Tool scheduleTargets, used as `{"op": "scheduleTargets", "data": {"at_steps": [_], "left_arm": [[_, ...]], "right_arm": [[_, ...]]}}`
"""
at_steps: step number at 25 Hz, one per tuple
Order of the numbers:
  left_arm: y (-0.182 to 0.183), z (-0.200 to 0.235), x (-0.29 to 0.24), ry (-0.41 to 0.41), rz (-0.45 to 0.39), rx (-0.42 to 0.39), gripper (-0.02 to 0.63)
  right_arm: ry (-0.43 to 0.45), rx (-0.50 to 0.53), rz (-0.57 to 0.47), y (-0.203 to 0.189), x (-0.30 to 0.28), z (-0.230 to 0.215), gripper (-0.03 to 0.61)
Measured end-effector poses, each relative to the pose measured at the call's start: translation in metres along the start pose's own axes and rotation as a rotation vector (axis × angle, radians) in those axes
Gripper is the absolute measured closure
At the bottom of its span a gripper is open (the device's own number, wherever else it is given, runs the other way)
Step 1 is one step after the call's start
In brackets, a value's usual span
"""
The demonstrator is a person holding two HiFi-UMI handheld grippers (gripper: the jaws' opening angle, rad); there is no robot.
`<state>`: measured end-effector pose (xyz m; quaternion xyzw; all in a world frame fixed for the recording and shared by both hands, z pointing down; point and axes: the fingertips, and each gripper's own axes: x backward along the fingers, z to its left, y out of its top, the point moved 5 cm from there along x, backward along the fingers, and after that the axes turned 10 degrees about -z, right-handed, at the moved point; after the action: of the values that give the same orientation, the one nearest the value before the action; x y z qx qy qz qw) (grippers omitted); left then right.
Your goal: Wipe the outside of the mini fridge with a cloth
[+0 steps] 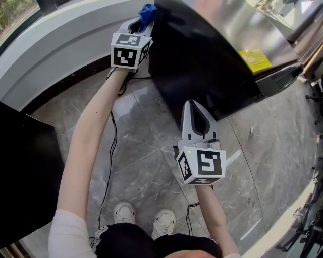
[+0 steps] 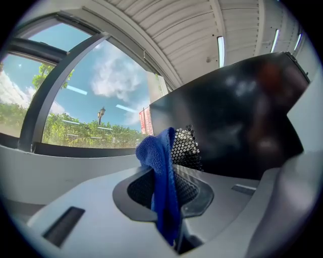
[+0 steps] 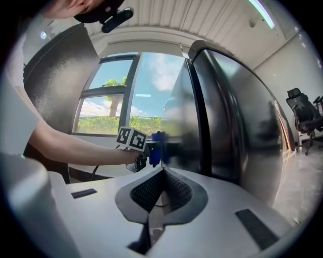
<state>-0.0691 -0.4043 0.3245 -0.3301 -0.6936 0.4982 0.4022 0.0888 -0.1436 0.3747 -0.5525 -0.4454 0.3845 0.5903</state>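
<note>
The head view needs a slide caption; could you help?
Left gripper holds a blue cloth at the fridge; right gripper shut, empty.

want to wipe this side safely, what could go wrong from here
The blue cloth sits bunched in the left gripper, with little past the tips, so the hard jaws might scrape the black side of the fridge. Cables trail beside the shoes and could snag.

Layout: mini fridge (image 1: 202, 65) on floor (image 1: 141, 156), upper rt of head view. L gripper (image 1: 145, 17) at its left side wall, cloth (image 1: 147, 10) btwn jaws, just beside wall. R gripper (image 1: 194, 108) nearer person, before fridge's near corner. Sill (image 1: 60, 45) left of L gripper.
</note>
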Motion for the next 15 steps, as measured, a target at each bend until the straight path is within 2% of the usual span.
{"op": "scheduleTargets", "data": {"at_steps": [7,15], "left_arm": [[-0.001,-0.004,0.0,-0.021,-0.026,0.047,0.557],[0.008,-0.025,0.014,-0.09,-0.041,0.025,0.557]], "right_arm": [[0.01,-0.001,-0.013,0.001,-0.009,0.004,0.567],[0.036,0.002,-0.015,0.005,-0.008,0.013,0.568]]}}
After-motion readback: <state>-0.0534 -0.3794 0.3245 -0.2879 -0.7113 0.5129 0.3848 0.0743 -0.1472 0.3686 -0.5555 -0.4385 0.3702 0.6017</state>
